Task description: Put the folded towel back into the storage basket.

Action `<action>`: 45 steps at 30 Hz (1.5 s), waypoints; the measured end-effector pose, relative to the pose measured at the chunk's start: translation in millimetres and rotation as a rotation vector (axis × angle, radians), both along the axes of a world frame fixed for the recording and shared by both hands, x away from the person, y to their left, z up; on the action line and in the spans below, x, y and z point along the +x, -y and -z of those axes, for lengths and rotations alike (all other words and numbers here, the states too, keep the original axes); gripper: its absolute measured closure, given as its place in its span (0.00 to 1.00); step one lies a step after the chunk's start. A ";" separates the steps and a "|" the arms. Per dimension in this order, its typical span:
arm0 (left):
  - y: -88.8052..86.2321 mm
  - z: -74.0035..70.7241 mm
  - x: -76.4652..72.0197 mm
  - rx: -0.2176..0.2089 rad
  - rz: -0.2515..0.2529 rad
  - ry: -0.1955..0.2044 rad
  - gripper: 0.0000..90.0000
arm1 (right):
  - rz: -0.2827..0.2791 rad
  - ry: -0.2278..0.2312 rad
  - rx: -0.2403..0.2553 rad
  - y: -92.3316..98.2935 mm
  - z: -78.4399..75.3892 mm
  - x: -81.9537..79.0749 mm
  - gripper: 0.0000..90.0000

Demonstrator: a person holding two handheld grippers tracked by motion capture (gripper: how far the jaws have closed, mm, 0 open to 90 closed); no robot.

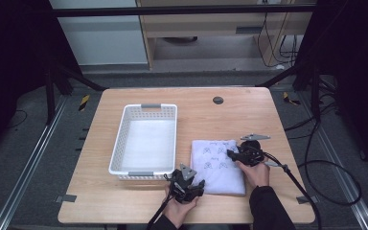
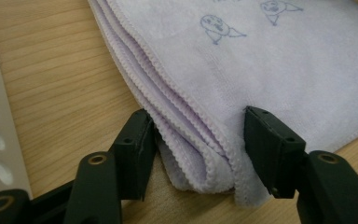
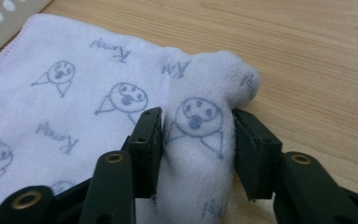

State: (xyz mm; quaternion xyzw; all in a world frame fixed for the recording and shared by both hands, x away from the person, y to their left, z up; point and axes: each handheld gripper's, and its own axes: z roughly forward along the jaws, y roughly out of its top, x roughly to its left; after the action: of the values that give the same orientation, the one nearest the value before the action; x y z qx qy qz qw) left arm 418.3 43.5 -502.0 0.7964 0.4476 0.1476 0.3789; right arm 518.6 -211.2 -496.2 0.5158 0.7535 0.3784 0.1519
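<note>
Both grippers, the left gripper [image 1: 195,184] and the right gripper [image 1: 230,154], are built black, with grey three-cornered plates on top. Brass-coloured rivets are set in the jaw links. A dark sleeve [image 1: 270,208] is worn, and black cables are trailed.

A light wooden desk [image 1: 124,201] with rounded corners carries the things. Near its far edge sits a small round dark grommet [image 1: 218,100]. Strips of grey tape [image 1: 65,198] mark its near left and right corners. The desk stands on grey carpeted floor [image 1: 19,167], with metal rails [image 1: 33,158] running along both sides. Short yellow-and-black striped markers [image 1: 84,102] lie on the floor by the far corners. Black cables [image 1: 335,165] loop over the floor at the right. Beyond the desk stands a pale wooden cabinet [image 1: 211,28] beside a white panel [image 1: 100,38], with more cables hanging at its right end.
</note>
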 end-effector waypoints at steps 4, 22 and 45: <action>0.1 -0.5 0.2 -0.023 0.006 -0.017 0.55 | -0.012 -0.002 0.006 -0.2 -0.3 -0.1 0.71; -6.6 -5.5 -0.4 -0.103 0.039 -0.008 0.79 | -0.030 0.034 0.027 1.4 -10.3 -5.1 0.82; -10.1 -32.9 -6.5 -0.091 0.080 0.080 0.80 | -0.040 0.134 0.030 2.2 -38.4 -19.9 0.82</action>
State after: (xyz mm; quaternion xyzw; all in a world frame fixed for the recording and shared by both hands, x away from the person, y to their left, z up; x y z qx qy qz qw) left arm 411.9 53.6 -469.1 0.7890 0.4063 0.1433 0.4380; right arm 498.7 -213.4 -457.8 0.4764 0.7461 0.4262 0.1865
